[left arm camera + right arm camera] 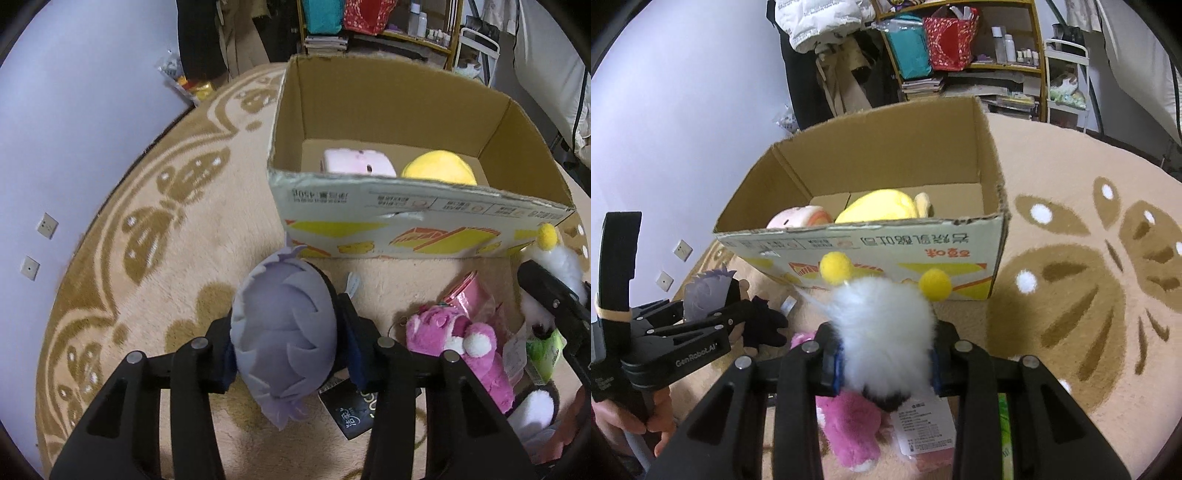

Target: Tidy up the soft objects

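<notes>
My left gripper (286, 347) is shut on a plush doll with a grey-purple head (284, 332), held above the rug in front of the cardboard box (406, 218). My right gripper (886, 354) is shut on a fluffy white plush with yellow pom-poms (882, 325), also just in front of the box (886, 247). The box holds a pink plush (358, 164) and a yellow plush (439, 168). A pink bear plush (465, 350) lies on the rug between the grippers, below the right gripper (849, 432). The left gripper (713, 325) with its doll shows at left in the right wrist view.
The beige rug with brown butterfly pattern (166, 221) spreads left and right (1089, 295) of the box. A pink packet (469, 295) and a green packet (546, 350) lie by the bear. Shelves with bags and bottles (960, 48) stand behind the box. A lilac wall (74, 110) is at left.
</notes>
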A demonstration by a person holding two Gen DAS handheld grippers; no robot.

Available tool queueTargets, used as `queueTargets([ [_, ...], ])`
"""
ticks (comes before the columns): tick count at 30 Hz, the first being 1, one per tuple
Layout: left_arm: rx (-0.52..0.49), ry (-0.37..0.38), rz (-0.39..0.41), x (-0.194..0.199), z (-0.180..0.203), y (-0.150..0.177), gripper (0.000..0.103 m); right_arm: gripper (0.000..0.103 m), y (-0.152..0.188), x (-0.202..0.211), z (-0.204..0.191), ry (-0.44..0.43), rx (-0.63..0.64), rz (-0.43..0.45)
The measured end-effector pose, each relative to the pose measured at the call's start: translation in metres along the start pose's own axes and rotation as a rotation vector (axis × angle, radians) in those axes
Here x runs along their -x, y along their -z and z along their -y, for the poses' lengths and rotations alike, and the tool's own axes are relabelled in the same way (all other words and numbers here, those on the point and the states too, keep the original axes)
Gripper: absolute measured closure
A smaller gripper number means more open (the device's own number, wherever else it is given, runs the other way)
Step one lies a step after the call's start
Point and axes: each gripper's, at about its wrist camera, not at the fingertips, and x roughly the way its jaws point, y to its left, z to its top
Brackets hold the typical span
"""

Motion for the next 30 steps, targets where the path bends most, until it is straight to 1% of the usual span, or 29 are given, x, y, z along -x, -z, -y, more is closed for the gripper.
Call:
queueTargets([
  [9,-0.002,-0.026,0.084,0.024,-0.004,-0.003,0.058,0.068,-0.003,0.033,-0.003,-0.007,-0.001,0.084],
  [13,0.000,-0.049,0.118,0.033,-0.006,-0.004,0.058,0.068,-0.007,0.045,-0.006,0.007,0.013,0.127],
  [17,-0.001,-0.059,0.125,0.038,-0.006,-0.004,0.058,0.068,-0.011,0.061,-0.014,0.031,0.035,0.188],
  [22,0.007,-0.069,0.159,0.043,-0.008,-0.007,0.058,0.068,-0.015,0.080,-0.026,0.026,0.072,0.269],
  [26,0.016,-0.078,0.187,0.048,-0.010,-0.010,0.058,0.068,-0.021,0.088,-0.030,0.019,0.081,0.312],
  [30,0.018,-0.090,0.228,0.056,-0.011,-0.013,0.058,0.068,-0.026,0.091,-0.031,0.010,0.072,0.335],
])
